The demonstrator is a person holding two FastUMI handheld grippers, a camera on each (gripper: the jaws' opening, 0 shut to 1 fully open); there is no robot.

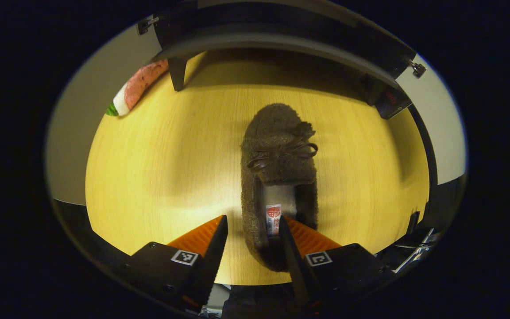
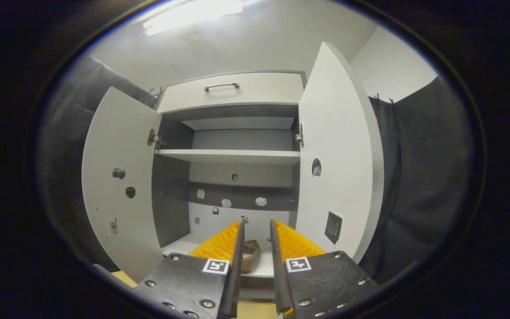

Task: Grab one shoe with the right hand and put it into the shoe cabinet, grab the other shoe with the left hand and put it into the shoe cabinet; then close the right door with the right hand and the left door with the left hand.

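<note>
While my left gripper (image 1: 253, 226) hangs open around the heel of the fuzzy brown shoe (image 1: 279, 177), my right gripper (image 2: 256, 230) is open, the other shoe (image 2: 250, 256) just past it on the cabinet's bottom shelf (image 2: 179, 244).

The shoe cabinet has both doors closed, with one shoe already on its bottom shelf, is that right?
Not quite. In the right gripper view both doors of the shoe cabinet stand open; the left door and right door swing outward. One shoe does sit on the bottom shelf.

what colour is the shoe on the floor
Dark brown and fuzzy shoe, clearest in the left gripper view.
</note>
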